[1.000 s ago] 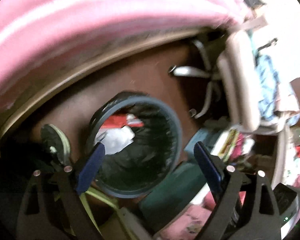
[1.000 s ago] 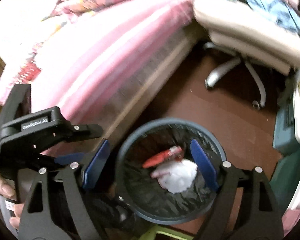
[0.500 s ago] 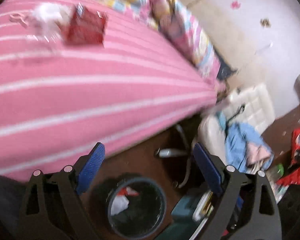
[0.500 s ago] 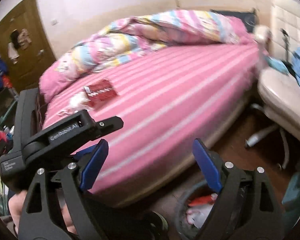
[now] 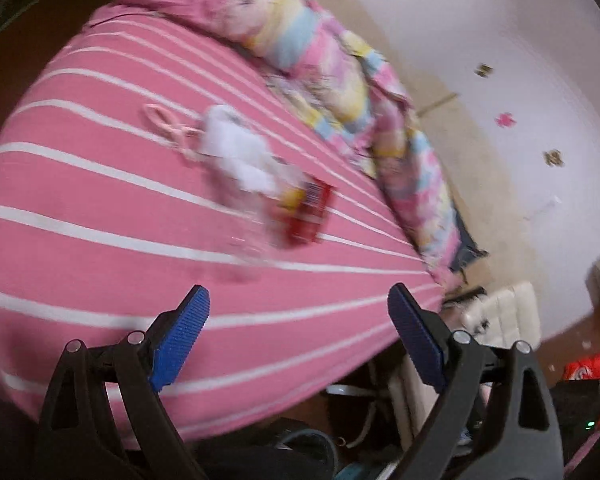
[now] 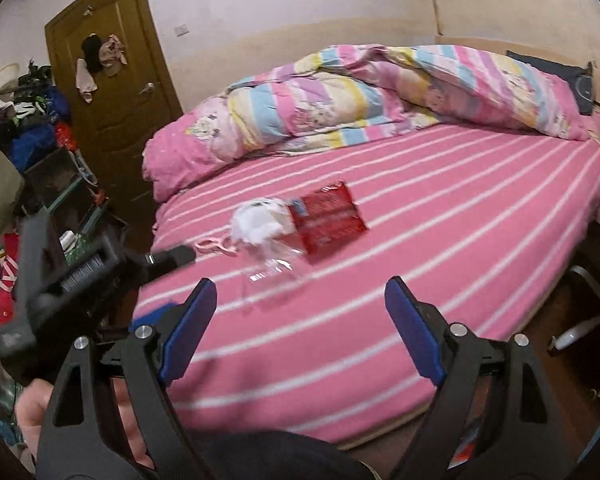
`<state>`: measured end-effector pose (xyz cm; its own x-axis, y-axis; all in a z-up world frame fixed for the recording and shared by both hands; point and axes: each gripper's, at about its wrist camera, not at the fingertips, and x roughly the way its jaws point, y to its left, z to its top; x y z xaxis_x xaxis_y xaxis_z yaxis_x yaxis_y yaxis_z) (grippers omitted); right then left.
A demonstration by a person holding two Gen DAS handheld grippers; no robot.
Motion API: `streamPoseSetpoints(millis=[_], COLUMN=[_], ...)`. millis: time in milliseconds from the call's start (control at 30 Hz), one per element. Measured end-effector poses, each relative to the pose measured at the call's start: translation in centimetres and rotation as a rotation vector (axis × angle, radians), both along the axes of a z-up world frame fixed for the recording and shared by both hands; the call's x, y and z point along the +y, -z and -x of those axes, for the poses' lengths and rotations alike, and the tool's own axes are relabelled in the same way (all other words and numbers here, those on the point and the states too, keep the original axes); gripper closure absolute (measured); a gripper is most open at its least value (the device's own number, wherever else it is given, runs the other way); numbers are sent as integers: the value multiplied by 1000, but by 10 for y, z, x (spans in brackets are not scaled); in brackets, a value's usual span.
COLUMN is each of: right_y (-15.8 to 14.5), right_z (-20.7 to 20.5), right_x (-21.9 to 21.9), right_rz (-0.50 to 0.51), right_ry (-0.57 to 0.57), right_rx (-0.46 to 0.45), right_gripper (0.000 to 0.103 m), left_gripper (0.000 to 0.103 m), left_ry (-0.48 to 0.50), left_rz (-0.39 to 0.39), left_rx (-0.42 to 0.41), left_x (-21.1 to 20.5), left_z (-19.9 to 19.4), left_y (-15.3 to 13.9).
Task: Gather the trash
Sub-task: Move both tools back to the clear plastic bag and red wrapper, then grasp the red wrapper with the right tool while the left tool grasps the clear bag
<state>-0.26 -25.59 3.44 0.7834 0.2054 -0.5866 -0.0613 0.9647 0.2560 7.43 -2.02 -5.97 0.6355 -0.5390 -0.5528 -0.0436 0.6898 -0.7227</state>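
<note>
On the pink striped bed (image 6: 440, 208) lie a red snack wrapper (image 6: 330, 216), a white crumpled tissue wad (image 6: 260, 222) and a clear plastic piece (image 6: 274, 270). They also show, blurred, in the left wrist view: the wrapper (image 5: 306, 214) and the tissue (image 5: 236, 152). My left gripper (image 5: 298, 334) is open and empty, above the bed's near side. My right gripper (image 6: 300, 328) is open and empty, short of the trash. The left gripper's body (image 6: 80, 276) shows at the left of the right wrist view. The bin rim (image 5: 312, 446) peeks below.
A pink looped cord (image 6: 216, 245) lies by the tissue. A rolled striped duvet (image 6: 360, 96) runs along the bed's far side. A brown door (image 6: 112, 92) and cluttered shelves (image 6: 48, 176) stand at the left. An office chair base (image 6: 580, 332) is at the right.
Both grippers have swung up from the trash bin on the floor to face the bed top. The trash on the bed now sits closer and more central. Both stay open.
</note>
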Motion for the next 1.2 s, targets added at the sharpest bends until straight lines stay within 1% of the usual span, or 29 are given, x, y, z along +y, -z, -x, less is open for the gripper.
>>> streamPoseSetpoints(millis=[67, 133, 267, 333, 367, 467, 533, 600, 667, 733, 833, 933, 1033, 1067, 1100, 1133, 1200], right_y=[2, 6, 12, 20, 25, 39, 48, 53, 59, 66, 74, 87, 99, 103, 106, 109, 116], right_z=[-16, -32, -68, -90, -94, -114, -124, -135, -147, -161, -174, -192, -207, -212, -214, -216, -222], right_x=[12, 19, 14, 15, 14, 11, 8, 7, 12, 22, 33, 36, 33, 32, 32, 31, 29], right_rz=[14, 28, -28, -16, -19, -25, -24, 3, 66, 130, 207, 216, 199, 197, 196, 194, 196], right_ry=[-9, -12, 19, 34, 36, 48, 53, 55, 42, -3, -39, -55, -38, -28, -23, -23, -27], right_rx=[-5, 16, 45, 69, 74, 83, 100, 81, 64, 58, 38, 78, 138, 164, 178, 194, 229], right_gripper=[17, 17, 15, 15, 15, 15, 15, 15, 15, 15, 15, 15, 16, 18, 23, 26, 42], left_gripper=[15, 15, 15, 15, 15, 15, 15, 15, 15, 15, 16, 17, 23, 25, 27, 31, 39], left_ry=[-12, -10, 18, 32, 45, 67, 77, 97, 106, 106, 117, 125, 122, 118, 116, 118, 126], left_rz=[-25, -67, -94, -119, -128, -136, -127, -145, -186, -208, -228, -267, -290, -298, -306, -313, -320], left_rx=[22, 36, 51, 55, 63, 90, 104, 105, 96, 97, 118, 111, 107, 107, 104, 102, 97], left_x=[10, 14, 21, 18, 15, 6, 1, -9, -16, -20, -27, -31, -36, -36, -37, -38, -42], left_z=[-8, -18, -36, -45, -52, -63, -69, -76, -82, -87, -99, -108, -116, -118, -120, -120, -122], left_y=[10, 19, 31, 36, 40, 51, 58, 60, 61, 64, 72, 76, 78, 79, 80, 80, 80])
